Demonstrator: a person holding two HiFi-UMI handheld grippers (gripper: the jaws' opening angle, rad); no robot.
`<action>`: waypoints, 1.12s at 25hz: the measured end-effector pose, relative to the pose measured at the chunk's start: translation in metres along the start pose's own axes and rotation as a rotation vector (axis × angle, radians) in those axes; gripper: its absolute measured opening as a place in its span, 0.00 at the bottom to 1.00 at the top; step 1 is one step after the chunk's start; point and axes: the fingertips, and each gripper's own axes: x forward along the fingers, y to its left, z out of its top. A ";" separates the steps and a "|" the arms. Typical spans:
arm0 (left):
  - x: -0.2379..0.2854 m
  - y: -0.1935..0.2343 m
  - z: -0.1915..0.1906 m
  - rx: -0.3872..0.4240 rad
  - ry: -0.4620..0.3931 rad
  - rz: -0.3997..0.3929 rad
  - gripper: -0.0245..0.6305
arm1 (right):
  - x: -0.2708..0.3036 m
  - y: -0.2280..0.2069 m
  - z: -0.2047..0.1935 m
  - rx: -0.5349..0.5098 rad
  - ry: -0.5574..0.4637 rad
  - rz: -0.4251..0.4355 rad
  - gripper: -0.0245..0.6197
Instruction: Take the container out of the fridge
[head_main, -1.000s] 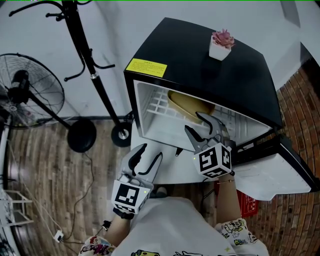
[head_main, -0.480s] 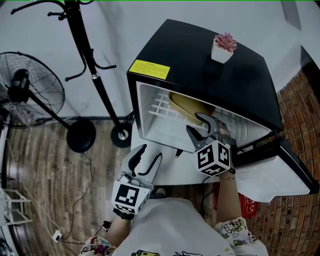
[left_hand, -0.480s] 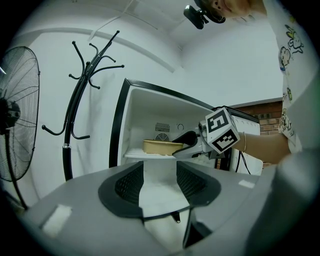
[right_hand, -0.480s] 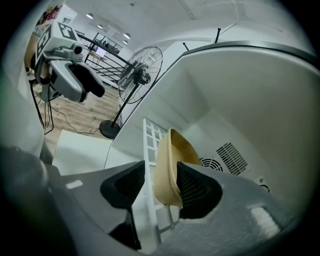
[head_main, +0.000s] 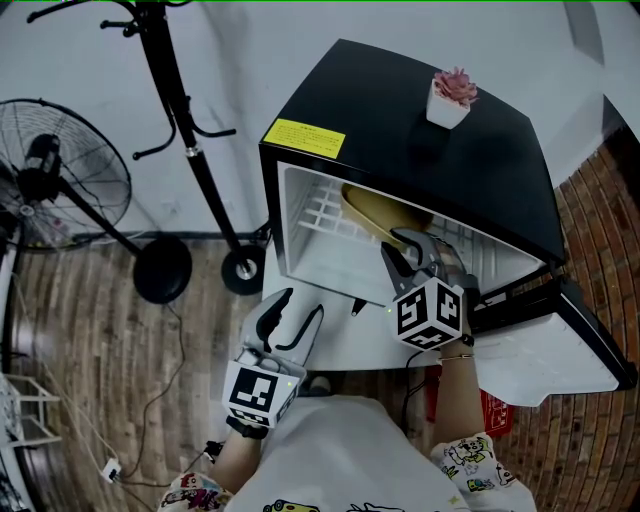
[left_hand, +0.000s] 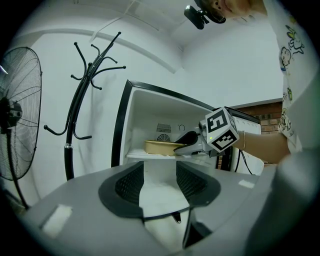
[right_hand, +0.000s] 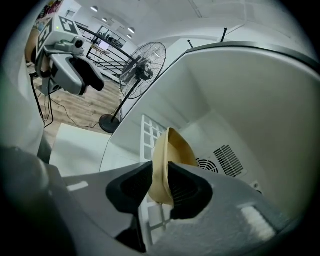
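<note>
Right tongs (head_main: 403, 250) just closed on the container (head_main: 375, 210) on the fridge shelf (head_main: 320, 215); left tongs (head_main: 302, 300) gape.

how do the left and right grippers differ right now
The right gripper reaches into the fridge; the left gripper hangs outside it. The right gripper's jaws have just been closing and pinch the tan container's rim; the left gripper's jaws stand apart, empty. Both point toward the fridge.

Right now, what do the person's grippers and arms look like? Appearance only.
The left gripper and right gripper match: grey bodies, black ribbed jaws, each topped by a white cube with black square markers and a small green light. The sleeves are white with cartoon prints. A thin bracelet circles the right wrist.
</note>
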 end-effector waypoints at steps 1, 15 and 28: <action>0.000 0.000 0.000 0.000 -0.002 0.000 0.34 | 0.000 0.000 0.000 -0.003 0.000 -0.002 0.18; -0.002 0.000 0.007 0.002 -0.011 0.001 0.30 | -0.003 0.002 0.000 -0.025 0.000 -0.002 0.10; -0.013 0.001 0.010 0.008 -0.022 0.004 0.26 | -0.010 0.006 0.006 -0.029 0.005 -0.011 0.07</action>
